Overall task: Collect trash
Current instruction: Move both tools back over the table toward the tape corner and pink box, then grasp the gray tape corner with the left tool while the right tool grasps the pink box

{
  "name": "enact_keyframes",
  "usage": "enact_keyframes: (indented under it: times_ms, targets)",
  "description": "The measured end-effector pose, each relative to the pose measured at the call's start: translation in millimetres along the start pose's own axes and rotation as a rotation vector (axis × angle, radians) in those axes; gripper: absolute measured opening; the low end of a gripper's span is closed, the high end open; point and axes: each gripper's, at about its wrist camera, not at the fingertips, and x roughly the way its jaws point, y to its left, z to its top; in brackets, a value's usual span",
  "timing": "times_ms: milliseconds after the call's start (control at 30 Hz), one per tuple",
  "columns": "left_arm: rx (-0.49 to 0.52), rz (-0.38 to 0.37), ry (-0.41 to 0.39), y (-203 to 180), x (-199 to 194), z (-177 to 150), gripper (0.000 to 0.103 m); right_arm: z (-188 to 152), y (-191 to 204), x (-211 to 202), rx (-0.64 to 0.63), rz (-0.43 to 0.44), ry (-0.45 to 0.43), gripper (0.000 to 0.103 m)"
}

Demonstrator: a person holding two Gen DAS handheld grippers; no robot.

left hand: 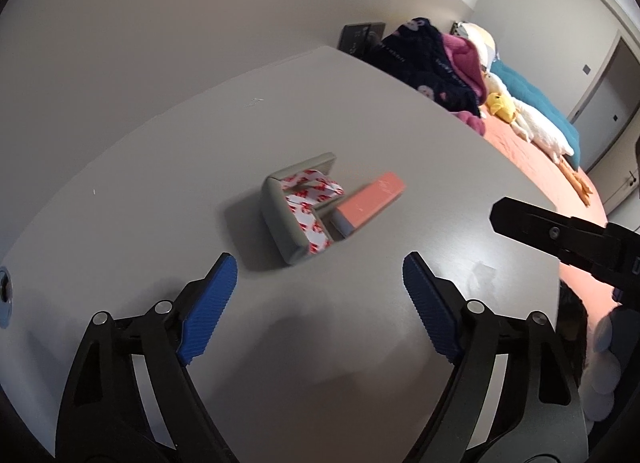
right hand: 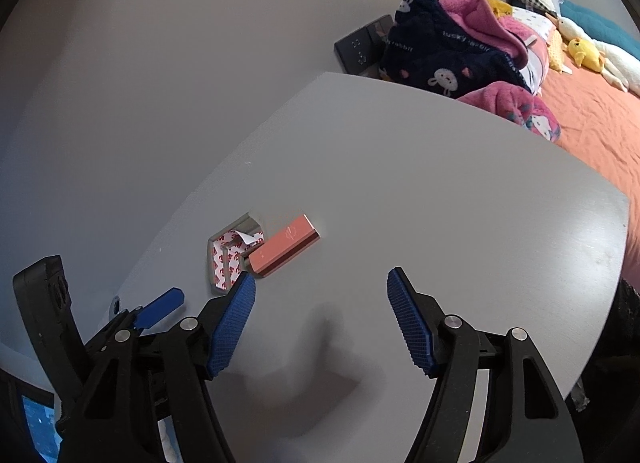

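Observation:
A grey corner guard with red-and-white adhesive backing (left hand: 294, 209) lies on the grey table (left hand: 160, 183), with a small salmon-pink box (left hand: 370, 201) touching its right side. My left gripper (left hand: 320, 275) is open and empty, just short of them. In the right wrist view the corner guard (right hand: 228, 259) and pink box (right hand: 286, 249) lie ahead and to the left. My right gripper (right hand: 320, 295) is open and empty above bare table; its black body (left hand: 560, 235) shows at the right of the left wrist view. The left gripper's blue fingertip (right hand: 162, 307) shows at lower left.
The table (right hand: 440, 203) stands against a grey wall with a black socket panel (right hand: 362, 47). Beyond its right edge is a bed with an orange sheet (right hand: 592, 119), a navy and pink blanket (right hand: 452, 51) and plush toys (left hand: 532, 123). A metal fitting (left hand: 5, 287) sits at the table's left edge.

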Motion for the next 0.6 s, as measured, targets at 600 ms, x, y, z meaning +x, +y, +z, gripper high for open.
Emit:
enact_keyframes:
  times_ms: [600]
  targets:
    - [0.018, 0.045, 0.050, 20, 40, 24, 0.069, 15, 9, 43, 0.050, -0.029, 0.054, 0.066]
